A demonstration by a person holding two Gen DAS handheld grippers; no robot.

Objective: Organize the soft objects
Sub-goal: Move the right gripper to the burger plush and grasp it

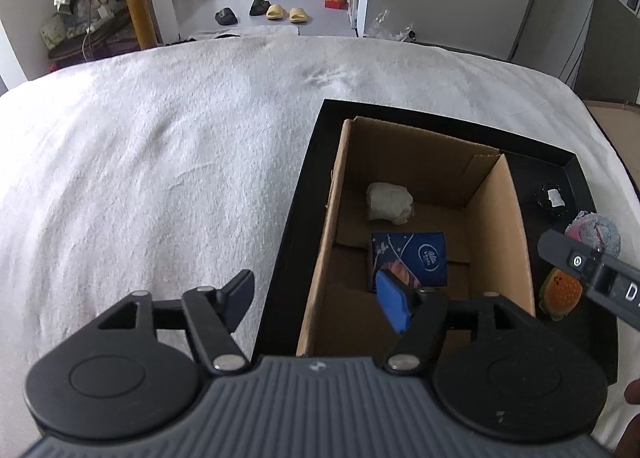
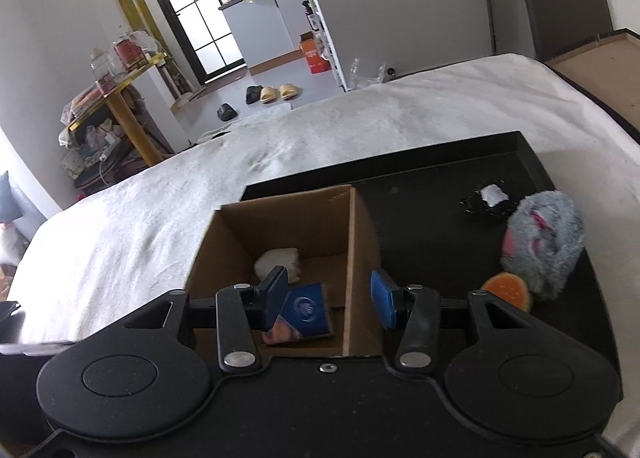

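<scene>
The soft objects are lying in two groups. Inside the cardboard box (image 1: pixel 496 225), a white crumpled bundle (image 1: pixel 390 203) is resting near the far wall, and a dark blue tissue packet (image 1: pixel 412 260) is lying flat just in front of it. Outside the box, to its right, a grey-and-pink plush toy (image 2: pixel 540 244) is sitting on the black tray (image 2: pixel 420 193), touching an orange burger-shaped toy (image 2: pixel 508 290) on its near side. A small black item with a white label (image 2: pixel 486 199) is lying farther back on the tray. The box is standing in the tray's left part, and the tray is resting on a white blanket (image 1: pixel 160 145).

The left gripper (image 1: pixel 320 304) is hovering over the box's left wall, jaws spread wide and holding nothing. The right gripper (image 2: pixel 328 298) is hovering over the box's right wall, jaws likewise spread and empty.
</scene>
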